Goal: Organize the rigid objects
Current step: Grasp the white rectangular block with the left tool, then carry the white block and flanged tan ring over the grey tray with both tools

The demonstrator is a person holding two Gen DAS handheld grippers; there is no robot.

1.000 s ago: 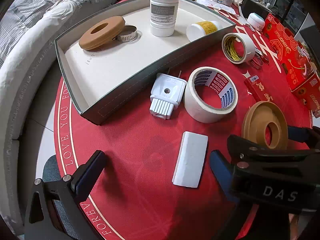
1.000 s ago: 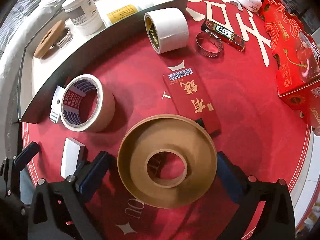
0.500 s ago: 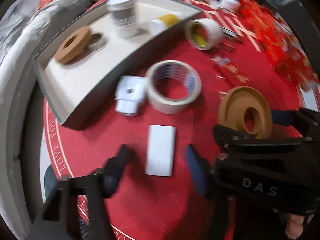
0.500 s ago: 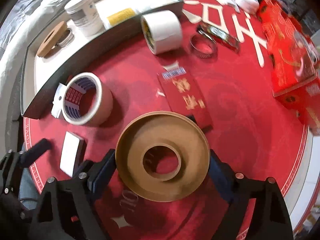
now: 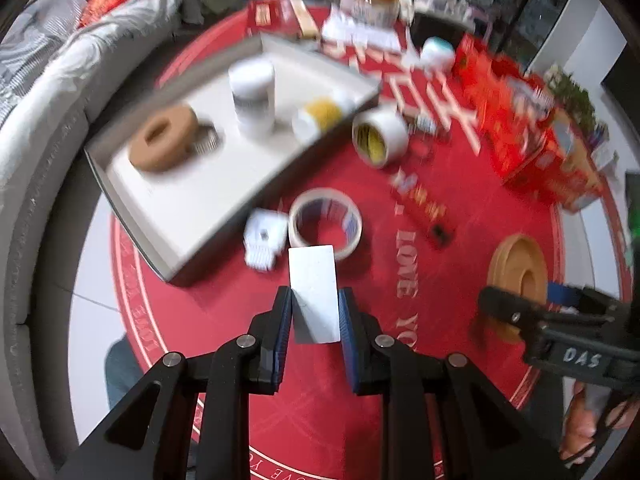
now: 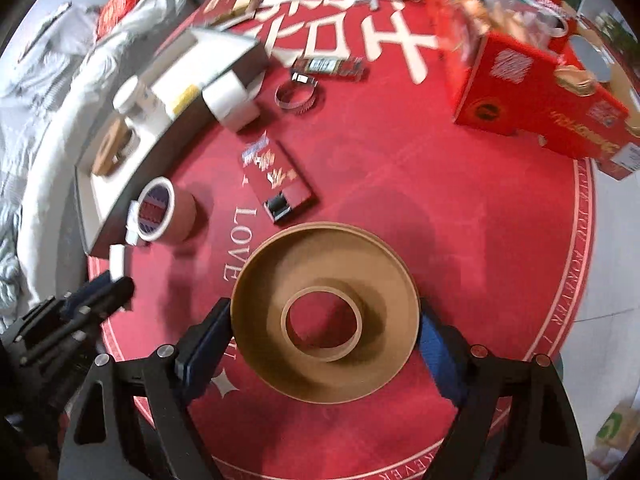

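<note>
White block (image 5: 314, 292): flat, rectangular, pinched on its two long edges between the blue pads of the left hand-held gripper (image 5: 315, 308), raised above the red table (image 5: 224, 316); the jaws have just been closing onto it.

Tan ring (image 6: 325, 312): wide flanged disc with a central hole, clamped at its rim by the right hand-held gripper (image 6: 325, 320), whose jaws stand broad against the rim on both sides. In the left wrist view the same ring stands edge-on to the right of the block, well apart from it.

Tray (image 5: 132, 224): grey-walled, pale inside, at left on the table. Contents, left to right: brown ring (image 5: 163, 143) leaning on a small metal band (image 5: 206, 143); white jar (image 5: 253, 98), upright; white bottle with yellow label (image 5: 320, 118), lying down.

Loose on the table, left to right: white plug (image 5: 265, 242) just beside the tray wall; masking tape roll (image 5: 326, 226), touching the plug; white tape roll (image 5: 380, 136) on edge; red packet (image 6: 276, 178); metal hose clamp (image 6: 296, 94); red carton (image 6: 536, 104).

Writing: "LOVE" on the cloth near the tan ring; "DAS", upside down in the left wrist view, on the right hand-held gripper's body; large white characters across the far cloth. Other labels too blurred to read.
</note>
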